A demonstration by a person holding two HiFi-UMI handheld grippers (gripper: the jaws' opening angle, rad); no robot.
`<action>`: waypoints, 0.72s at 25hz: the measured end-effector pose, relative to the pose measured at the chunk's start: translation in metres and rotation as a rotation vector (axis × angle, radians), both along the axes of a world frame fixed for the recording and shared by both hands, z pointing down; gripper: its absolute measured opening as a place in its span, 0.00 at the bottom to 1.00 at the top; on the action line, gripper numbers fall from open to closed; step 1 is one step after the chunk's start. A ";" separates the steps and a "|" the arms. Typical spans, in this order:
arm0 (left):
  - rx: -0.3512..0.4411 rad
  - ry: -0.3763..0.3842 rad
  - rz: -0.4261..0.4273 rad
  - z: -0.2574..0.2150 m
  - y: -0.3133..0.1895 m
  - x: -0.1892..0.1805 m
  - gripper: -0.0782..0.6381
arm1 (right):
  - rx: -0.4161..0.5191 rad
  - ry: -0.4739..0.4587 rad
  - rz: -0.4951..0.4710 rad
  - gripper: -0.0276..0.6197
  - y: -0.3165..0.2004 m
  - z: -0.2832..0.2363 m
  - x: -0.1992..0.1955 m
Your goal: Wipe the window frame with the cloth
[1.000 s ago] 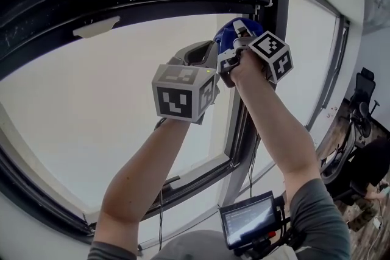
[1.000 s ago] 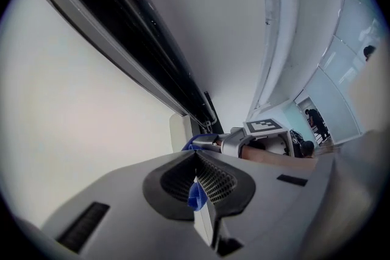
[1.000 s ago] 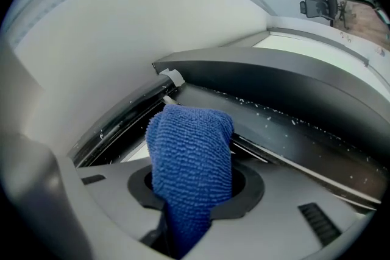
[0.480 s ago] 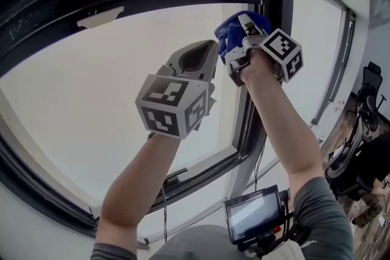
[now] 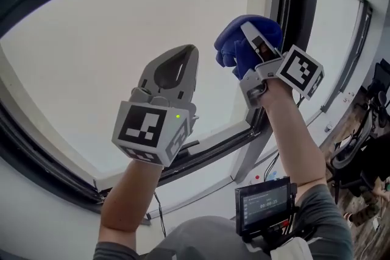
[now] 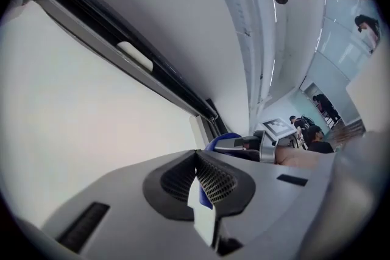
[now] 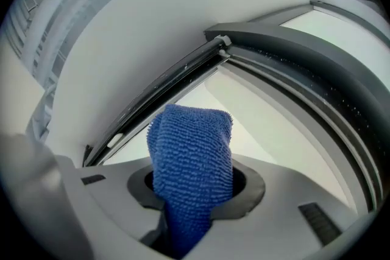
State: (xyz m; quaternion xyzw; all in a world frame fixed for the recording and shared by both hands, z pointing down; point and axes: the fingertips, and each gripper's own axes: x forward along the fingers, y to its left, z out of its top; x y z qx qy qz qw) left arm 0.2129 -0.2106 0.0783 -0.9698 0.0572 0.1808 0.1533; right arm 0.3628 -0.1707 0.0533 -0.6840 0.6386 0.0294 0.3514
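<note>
Right gripper (image 5: 253,36) and left gripper (image 5: 175,64) now sit lower than a second ago, away from the frame's (image 5: 303,21) top corner.
Right gripper: jaws clamped on the cloth (image 7: 192,155), a blue, nubby, folded wad standing past the tips, just beside the frame's dark upright and seemingly off it. Left gripper: jaws together, nothing between, before the glass (image 5: 91,70). Risk: the cloth is pinched at one end only, so a hard drag along the frame may pull it loose.
</note>
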 end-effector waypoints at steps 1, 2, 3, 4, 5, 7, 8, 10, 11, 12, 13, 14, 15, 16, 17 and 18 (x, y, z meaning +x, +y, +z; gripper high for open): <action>-0.012 -0.006 -0.009 0.006 -0.003 -0.007 0.12 | -0.013 0.023 -0.016 0.26 -0.002 0.007 -0.010; -0.025 -0.010 -0.020 0.013 -0.007 -0.016 0.12 | -0.024 0.051 -0.033 0.26 -0.005 0.013 -0.022; -0.036 -0.011 -0.037 0.021 -0.010 -0.027 0.12 | -0.038 0.088 -0.051 0.26 -0.009 0.021 -0.037; -0.046 -0.013 -0.060 0.031 -0.014 -0.040 0.12 | -0.056 0.130 -0.068 0.26 -0.012 0.030 -0.053; -0.055 -0.015 -0.085 0.043 -0.017 -0.055 0.12 | -0.076 0.171 -0.086 0.26 -0.015 0.041 -0.070; -0.076 -0.014 -0.135 0.069 -0.024 -0.084 0.12 | -0.108 0.247 -0.119 0.26 -0.021 0.064 -0.098; -0.098 -0.010 -0.159 0.079 -0.028 -0.093 0.12 | -0.121 0.288 -0.127 0.26 -0.023 0.072 -0.106; -0.143 -0.013 -0.205 0.090 -0.037 -0.100 0.12 | -0.146 0.372 -0.137 0.26 -0.028 0.083 -0.111; -0.157 -0.021 -0.230 0.097 -0.042 -0.102 0.12 | -0.158 0.412 -0.144 0.26 -0.030 0.088 -0.113; -0.170 -0.028 -0.258 0.105 -0.047 -0.106 0.12 | -0.169 0.447 -0.155 0.26 -0.032 0.095 -0.117; -0.186 -0.031 -0.289 0.115 -0.052 -0.116 0.12 | -0.179 0.474 -0.169 0.26 -0.034 0.103 -0.126; -0.205 -0.031 -0.322 0.128 -0.057 -0.130 0.12 | -0.188 0.495 -0.188 0.26 -0.035 0.114 -0.139; -0.228 -0.030 -0.356 0.141 -0.060 -0.146 0.12 | -0.197 0.514 -0.209 0.26 -0.036 0.125 -0.153; -0.251 -0.032 -0.388 0.154 -0.061 -0.161 0.12 | -0.209 0.532 -0.230 0.26 -0.036 0.137 -0.168; -0.271 -0.039 -0.415 0.165 -0.061 -0.175 0.12 | -0.222 0.548 -0.249 0.26 -0.035 0.148 -0.180; -0.286 -0.048 -0.433 0.174 -0.060 -0.184 0.12 | -0.236 0.560 -0.266 0.26 -0.033 0.158 -0.189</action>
